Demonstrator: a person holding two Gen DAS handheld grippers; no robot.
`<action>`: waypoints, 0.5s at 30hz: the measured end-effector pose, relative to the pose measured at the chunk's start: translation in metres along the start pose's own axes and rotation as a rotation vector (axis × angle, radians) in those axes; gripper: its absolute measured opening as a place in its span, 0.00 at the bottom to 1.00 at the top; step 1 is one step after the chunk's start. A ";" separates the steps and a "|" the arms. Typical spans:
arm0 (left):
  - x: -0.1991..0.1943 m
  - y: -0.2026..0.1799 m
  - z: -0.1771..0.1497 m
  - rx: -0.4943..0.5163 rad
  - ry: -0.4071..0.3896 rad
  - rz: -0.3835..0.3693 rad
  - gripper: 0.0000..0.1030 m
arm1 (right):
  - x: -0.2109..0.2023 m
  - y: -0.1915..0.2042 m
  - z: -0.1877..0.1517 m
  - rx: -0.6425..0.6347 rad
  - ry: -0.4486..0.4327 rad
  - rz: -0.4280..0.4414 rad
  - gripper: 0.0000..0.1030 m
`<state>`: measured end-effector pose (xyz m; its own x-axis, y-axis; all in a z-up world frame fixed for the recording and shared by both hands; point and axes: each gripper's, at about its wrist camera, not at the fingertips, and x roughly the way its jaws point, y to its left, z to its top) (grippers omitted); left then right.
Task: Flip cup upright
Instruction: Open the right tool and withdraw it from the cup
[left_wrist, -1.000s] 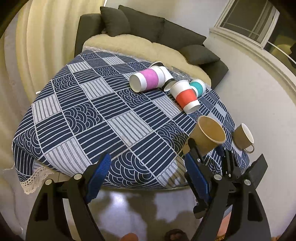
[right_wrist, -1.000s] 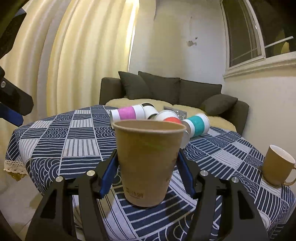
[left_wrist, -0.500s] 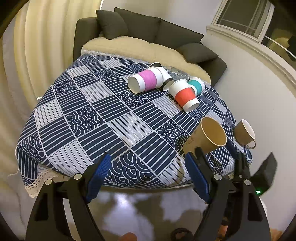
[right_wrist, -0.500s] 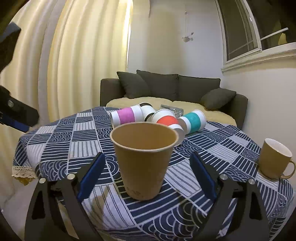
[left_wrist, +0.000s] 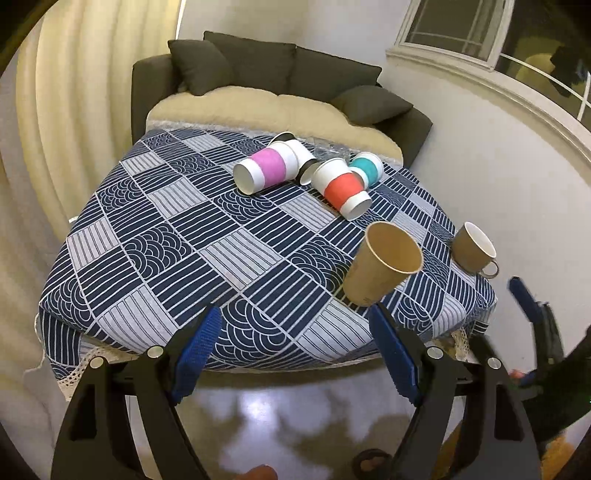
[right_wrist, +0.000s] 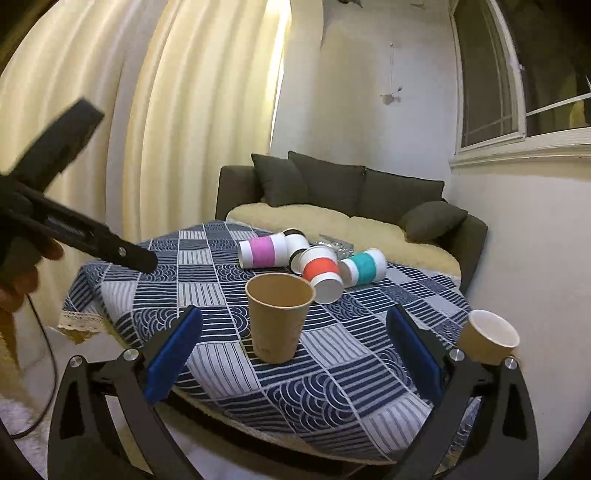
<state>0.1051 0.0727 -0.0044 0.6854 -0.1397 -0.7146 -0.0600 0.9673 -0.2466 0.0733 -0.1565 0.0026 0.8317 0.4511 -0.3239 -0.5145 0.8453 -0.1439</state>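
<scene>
A plain brown paper cup (right_wrist: 277, 316) stands upright on the blue patterned tablecloth (right_wrist: 207, 291), mouth up; it also shows in the left wrist view (left_wrist: 384, 264) near the table's right front. My right gripper (right_wrist: 295, 354) is open and empty, pulled back from the cup with its jaws wide on either side. My left gripper (left_wrist: 295, 354) is open and empty, off the table's front edge. The right gripper also shows at the right edge of the left wrist view (left_wrist: 535, 317).
Pink (left_wrist: 266, 171), red (left_wrist: 341, 188) and teal (left_wrist: 367, 167) banded cups lie on their sides at the back of the table. A brown mug (left_wrist: 472, 249) stands at the right edge. A dark sofa (left_wrist: 280, 85) is behind, curtains to the left.
My right gripper opened, let go of the brown cup and drew back from the table. The cup stays upright. The left gripper also backed away a little.
</scene>
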 end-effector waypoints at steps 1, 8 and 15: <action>-0.002 -0.002 -0.002 0.005 -0.007 0.001 0.78 | -0.007 -0.002 0.001 0.008 -0.006 0.002 0.95; -0.016 -0.013 -0.017 0.049 -0.039 0.009 0.84 | -0.051 -0.022 0.010 0.088 -0.041 0.037 0.95; -0.041 -0.041 -0.044 0.168 -0.109 -0.006 0.86 | -0.080 -0.040 0.020 0.120 -0.060 0.082 0.95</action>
<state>0.0474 0.0295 0.0058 0.7607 -0.1304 -0.6358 0.0602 0.9896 -0.1310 0.0316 -0.2202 0.0523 0.8004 0.5336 -0.2733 -0.5558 0.8313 -0.0050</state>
